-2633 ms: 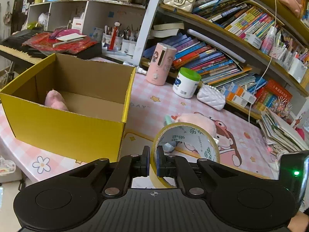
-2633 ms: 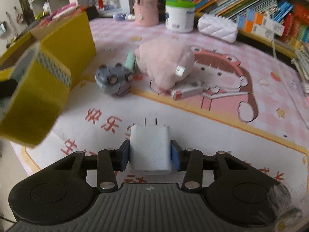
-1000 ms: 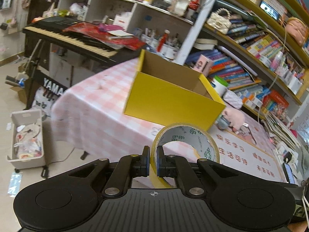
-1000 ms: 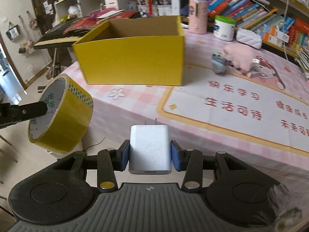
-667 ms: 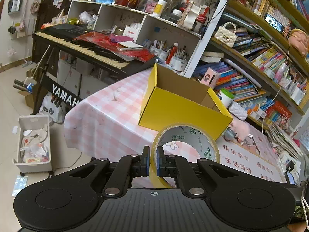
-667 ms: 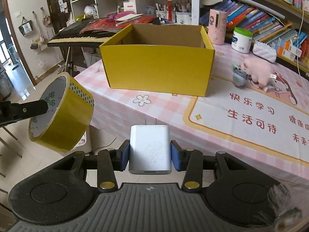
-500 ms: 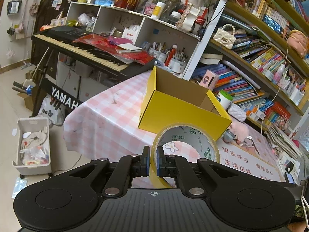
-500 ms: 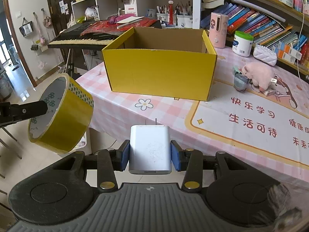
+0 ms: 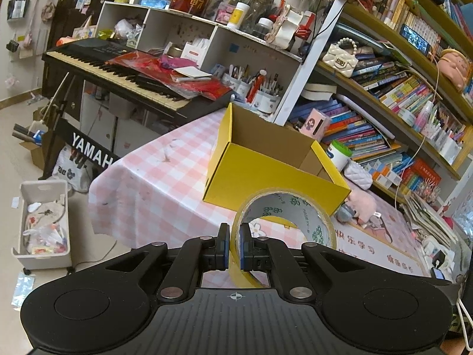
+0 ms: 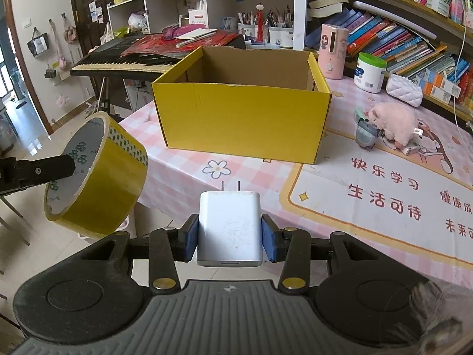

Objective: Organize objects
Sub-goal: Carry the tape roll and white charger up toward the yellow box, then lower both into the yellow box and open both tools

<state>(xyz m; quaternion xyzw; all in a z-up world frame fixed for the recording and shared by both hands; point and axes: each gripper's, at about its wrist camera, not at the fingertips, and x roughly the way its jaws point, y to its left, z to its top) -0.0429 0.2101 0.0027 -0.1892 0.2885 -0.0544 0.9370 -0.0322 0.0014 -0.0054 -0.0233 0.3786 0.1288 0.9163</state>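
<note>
Left gripper up off worktop edge, jaws pinched tight on wall of yellow tape roll, roll hanging in air over floor. Right gripper also short of worktop, jaws clamped on white charger, 2 prongs aimed forward at yellow box. Box open-topped, sitting on pink checked cloth. Pink plush and small grey toy touching, just right of box on mat.
</note>
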